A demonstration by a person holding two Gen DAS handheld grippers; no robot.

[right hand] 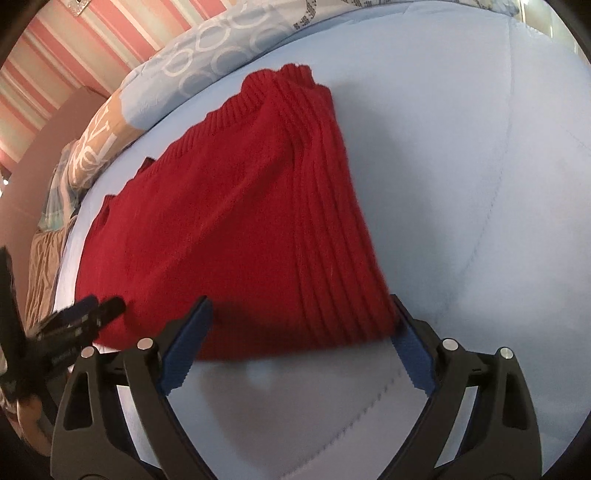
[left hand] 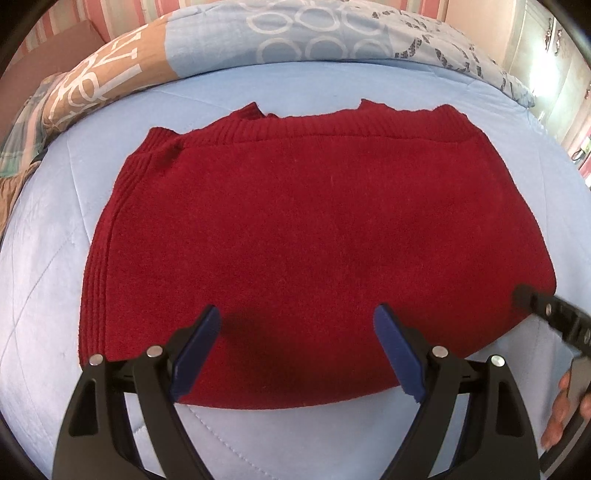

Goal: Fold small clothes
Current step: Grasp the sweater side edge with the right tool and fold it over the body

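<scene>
A red knitted garment (left hand: 314, 229) lies folded flat on the light blue quilted bedcover (left hand: 48, 280), with its ribbed hem at the far side. My left gripper (left hand: 297, 317) hovers open over the garment's near edge, with nothing pinched between its blue pads. In the right wrist view the same garment (right hand: 236, 229) shows its ribbed right side. My right gripper (right hand: 301, 314) stands open around the near right corner. The cloth lies between the wide jaws and is not squeezed. One finger of the right gripper (left hand: 543, 310) shows at the garment's right edge, and the left gripper (right hand: 101, 308) shows at the left.
Patterned pillows and a blue ringed duvet (left hand: 314, 33) lie along the far side of the bed. A pink striped wall (right hand: 74, 44) stands behind. A person's hand (left hand: 563, 410) grips the right tool at the lower right. Bare bedcover (right hand: 480, 184) stretches right of the garment.
</scene>
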